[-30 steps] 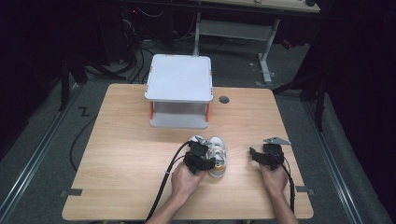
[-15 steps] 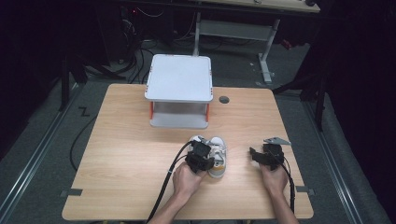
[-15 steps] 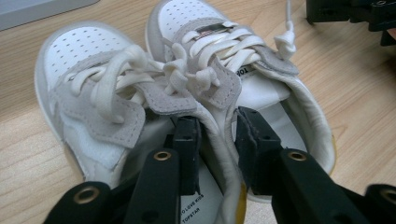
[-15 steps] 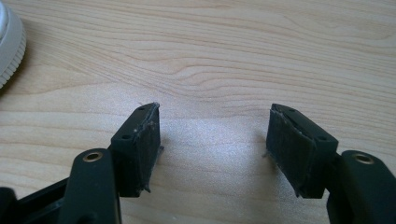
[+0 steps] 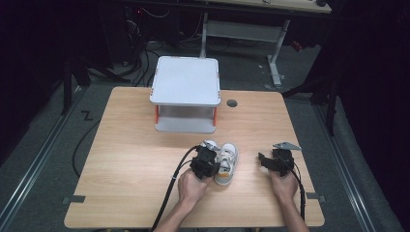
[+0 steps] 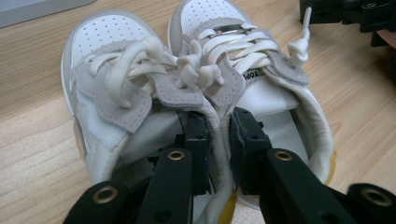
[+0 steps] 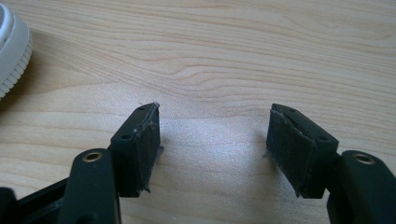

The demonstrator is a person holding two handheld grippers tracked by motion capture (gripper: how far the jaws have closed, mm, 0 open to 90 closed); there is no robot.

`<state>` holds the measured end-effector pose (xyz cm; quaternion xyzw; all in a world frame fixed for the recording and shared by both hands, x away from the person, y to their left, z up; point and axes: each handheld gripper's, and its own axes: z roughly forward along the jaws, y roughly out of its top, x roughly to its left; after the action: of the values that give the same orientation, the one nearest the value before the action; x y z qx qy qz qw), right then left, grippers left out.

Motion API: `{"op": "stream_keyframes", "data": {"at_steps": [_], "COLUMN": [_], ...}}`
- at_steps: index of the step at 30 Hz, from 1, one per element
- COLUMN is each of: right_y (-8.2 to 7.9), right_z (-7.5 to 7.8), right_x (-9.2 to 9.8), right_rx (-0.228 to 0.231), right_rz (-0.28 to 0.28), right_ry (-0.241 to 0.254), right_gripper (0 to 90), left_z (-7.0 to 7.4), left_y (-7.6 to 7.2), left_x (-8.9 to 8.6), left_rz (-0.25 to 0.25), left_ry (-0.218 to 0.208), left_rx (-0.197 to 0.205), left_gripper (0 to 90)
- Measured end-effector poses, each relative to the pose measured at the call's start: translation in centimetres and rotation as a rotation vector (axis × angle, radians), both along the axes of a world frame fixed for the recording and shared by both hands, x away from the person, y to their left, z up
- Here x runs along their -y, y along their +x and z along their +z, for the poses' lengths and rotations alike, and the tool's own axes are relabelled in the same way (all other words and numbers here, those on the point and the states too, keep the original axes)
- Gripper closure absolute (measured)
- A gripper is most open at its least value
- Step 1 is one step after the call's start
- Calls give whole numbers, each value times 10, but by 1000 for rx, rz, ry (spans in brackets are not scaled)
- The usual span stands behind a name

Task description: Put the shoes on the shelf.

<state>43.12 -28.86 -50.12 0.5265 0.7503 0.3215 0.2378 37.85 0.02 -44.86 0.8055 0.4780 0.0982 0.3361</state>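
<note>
Shoes: 2 small white shoes (image 6: 196, 93) are set side by side on the table (image 5: 125, 159), touching, toes pointed away toward the white stand (image 5: 186, 92).
Long axis: each shoe is laid heel-to-toe along the left gripper's reach, heels nearest it.
Left gripper: the left gripper (image 6: 215, 140) has just been closing and is now clamped on the 2 adjoining inner collars, 1 jaw sunk inside each shoe opening, so both shoes are pinched together.
Right gripper: the right gripper (image 7: 212, 149) is held with jaws spread wide over bare wood, nothing between them, a little to the right of the pair.
Nearer hand: the left, already on the shoes.
Coming move: a lift of the pair toward the stand is judged likely.
</note>
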Motion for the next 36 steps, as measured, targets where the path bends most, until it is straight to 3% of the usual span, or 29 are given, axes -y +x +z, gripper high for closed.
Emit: {"op": "stream_keyframes", "data": {"at_steps": [3,16,23,28,36], "right_y": [0,0,0,0,0], "right_z": [0,0,0,0,0], "right_x": [0,0,0,0,0], "right_rx": [0,0,-1,0,-1], "right_rz": [0,1,1,1,1], "right_ry": [0,-1,0,-1,-1], "right_gripper": [354,353,353,353,353], "left_z": [1,7,19,25,34], "left_y": [-1,-6,-8,2,34], "left_x": [-4,-20,-40,-56,-70], "left_rz": [-10,-33,-6,41,93], "left_ry": [10,-17,-40,-53,-8], "left_rx": [24,46,82,95,152], "left_gripper": [809,818,819,819,818]}}
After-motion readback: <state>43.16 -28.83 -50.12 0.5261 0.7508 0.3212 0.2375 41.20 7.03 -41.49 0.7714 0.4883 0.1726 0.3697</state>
